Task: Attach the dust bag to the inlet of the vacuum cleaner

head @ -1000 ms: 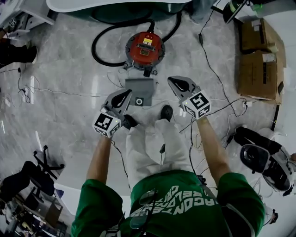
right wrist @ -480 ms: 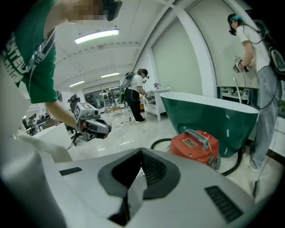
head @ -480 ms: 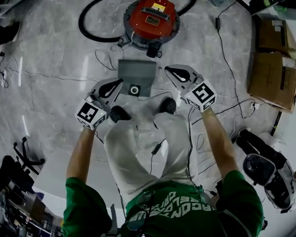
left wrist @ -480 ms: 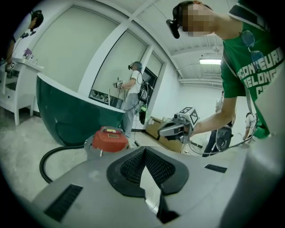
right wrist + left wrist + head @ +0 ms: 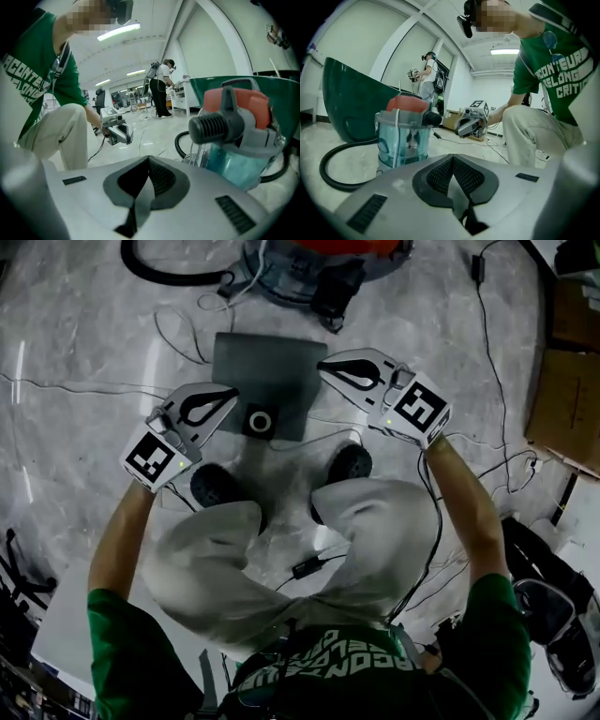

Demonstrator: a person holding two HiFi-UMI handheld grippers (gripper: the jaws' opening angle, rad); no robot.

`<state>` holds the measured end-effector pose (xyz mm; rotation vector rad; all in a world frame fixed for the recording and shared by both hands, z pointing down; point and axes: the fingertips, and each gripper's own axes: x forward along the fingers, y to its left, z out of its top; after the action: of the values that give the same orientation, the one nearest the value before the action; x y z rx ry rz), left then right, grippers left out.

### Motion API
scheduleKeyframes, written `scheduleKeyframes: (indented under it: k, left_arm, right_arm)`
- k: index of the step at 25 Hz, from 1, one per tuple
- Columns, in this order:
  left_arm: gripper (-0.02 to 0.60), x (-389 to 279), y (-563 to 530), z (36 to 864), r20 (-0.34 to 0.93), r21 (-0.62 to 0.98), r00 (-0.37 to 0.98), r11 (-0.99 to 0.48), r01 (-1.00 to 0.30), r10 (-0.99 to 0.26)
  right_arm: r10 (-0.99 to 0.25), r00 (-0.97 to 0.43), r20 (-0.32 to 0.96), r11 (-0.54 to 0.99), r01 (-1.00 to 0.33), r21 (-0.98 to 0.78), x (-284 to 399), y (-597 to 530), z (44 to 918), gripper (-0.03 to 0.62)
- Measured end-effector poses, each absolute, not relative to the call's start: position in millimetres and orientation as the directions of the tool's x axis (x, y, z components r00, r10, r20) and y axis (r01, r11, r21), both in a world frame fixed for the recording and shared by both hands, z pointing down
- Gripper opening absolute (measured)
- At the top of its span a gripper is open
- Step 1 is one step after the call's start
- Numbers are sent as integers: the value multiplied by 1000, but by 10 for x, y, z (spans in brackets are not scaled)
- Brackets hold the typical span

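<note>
1. Grey-veined marble floor [image 5: 75,352] carries everything, so the person crouches to reach it, with pale-trousered knees [image 5: 384,521] bent and dark shoes [image 5: 214,486] planted just near of the work
2. Vacuum cleaner [image 5: 281,273] sits at the far edge of the head view and is mostly cut off there. The gripper views show a red top over a clear blue-green canister. A black ribbed stub [image 5: 213,127] on its side points towards the person, and I take it for the inlet. Its black hose [image 5: 169,273] curls away far left
3. Dust bag [image 5: 267,371], a flat grey rectangle, lies on the floor between the vacuum and the shoes and is not yet attached. It seems laid out close to the inlet for an easy lift
4. Left hand-held gripper [image 5: 232,392] has its jaws together on nothing and hangs over the bag's left edge. Right hand-held gripper [image 5: 323,365] is likewise closed and empty, over the bag's far right corner. Flanking the bag suggests a two-sided pickup, and the jaws would have to part first. Whether either one touches the bag cannot be told from above
5. Collar [image 5: 260,420], a dark square with a white ring, sits at the bag's near end. Neither gripper view shows the bag at all
6. Thin cables [image 5: 178,343] trail across the floor, and where they end is out of frame
</note>
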<state>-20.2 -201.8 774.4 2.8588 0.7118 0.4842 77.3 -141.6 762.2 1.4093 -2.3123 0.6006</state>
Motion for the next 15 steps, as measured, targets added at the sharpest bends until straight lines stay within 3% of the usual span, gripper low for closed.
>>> scheduleKeyframes:
  k: [15]
  left_arm:
    - [3, -467, -1510, 9001, 295, 221, 789, -842, 492, 539]
  right_arm:
    - [-738, -465, 488, 438, -881, -177, 80, -1063, 9087, 8]
